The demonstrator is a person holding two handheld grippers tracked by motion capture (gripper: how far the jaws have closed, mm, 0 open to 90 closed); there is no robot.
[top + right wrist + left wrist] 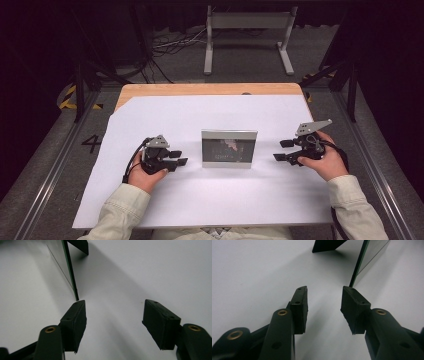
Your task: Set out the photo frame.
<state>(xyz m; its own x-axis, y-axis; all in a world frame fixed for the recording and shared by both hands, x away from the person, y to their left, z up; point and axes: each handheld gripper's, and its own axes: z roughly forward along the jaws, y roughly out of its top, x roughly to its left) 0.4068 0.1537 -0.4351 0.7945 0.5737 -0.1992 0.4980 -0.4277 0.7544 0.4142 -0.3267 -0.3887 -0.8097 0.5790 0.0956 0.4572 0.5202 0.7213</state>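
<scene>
A small rectangular picture frame (229,148) with a pale metallic border and a glossy dark face stood upright at the middle of a smooth white sheet (210,200) that covered a wooden table (200,89), propped by a flat black back stand (327,245). The left gripper (181,157) lay to its left, matte black jaws apart with nothing between them. The right gripper (282,150) was just to its right, its blocky rubber-like pads (75,320) likewise spread and empty, near the frame's thin edge.
</scene>
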